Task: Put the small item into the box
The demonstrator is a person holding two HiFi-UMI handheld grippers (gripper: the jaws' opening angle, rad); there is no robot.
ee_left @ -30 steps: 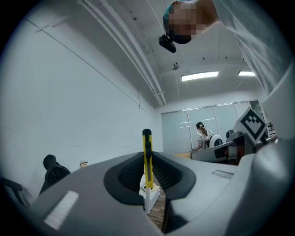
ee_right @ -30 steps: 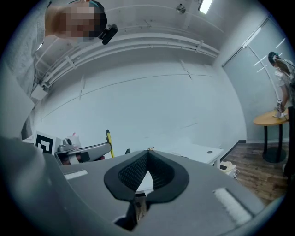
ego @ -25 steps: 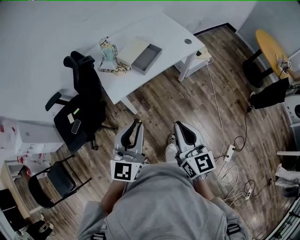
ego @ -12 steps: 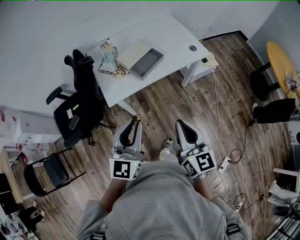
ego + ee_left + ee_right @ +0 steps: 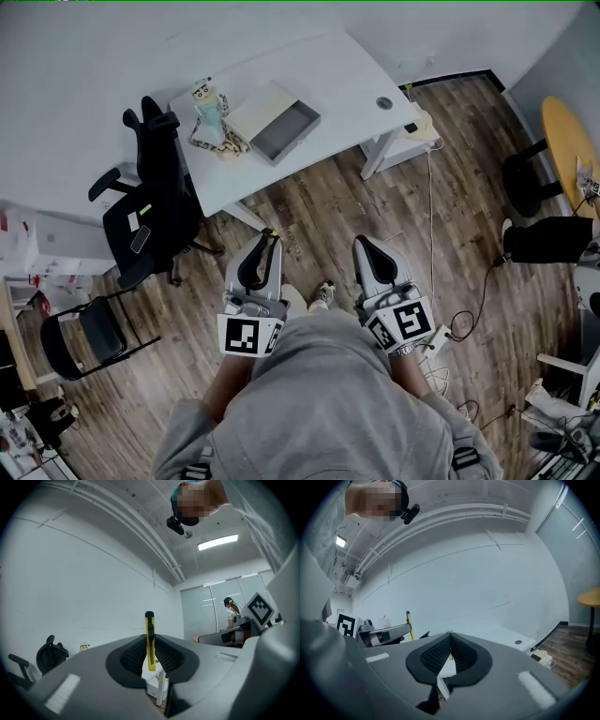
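The yellow utility knife (image 5: 150,641) stands upright, pinched between the ribbed pads of the left gripper (image 5: 270,240), its black-capped tip rising above the jaw tips. It is held well short of the white table (image 5: 347,70), over the wooden floor (image 5: 319,211) in front of the table's near edge. The open grey box (image 5: 287,130) lies on the table towards its left end, with a pale flat lid (image 5: 255,105) touching its far side. Just left of the box, on the same table, a small toy figure (image 5: 208,101) stands upright. The right gripper (image 5: 364,246) is level with the left one, also off the table and over the floor, with its jaws pressed together and nothing between them. A black office chair (image 5: 155,202) stands against the table's left end, and a black folding chair (image 5: 89,339) is farther from the table on that side. A round yellow table (image 5: 565,139) stands well apart from the white table, on its right.
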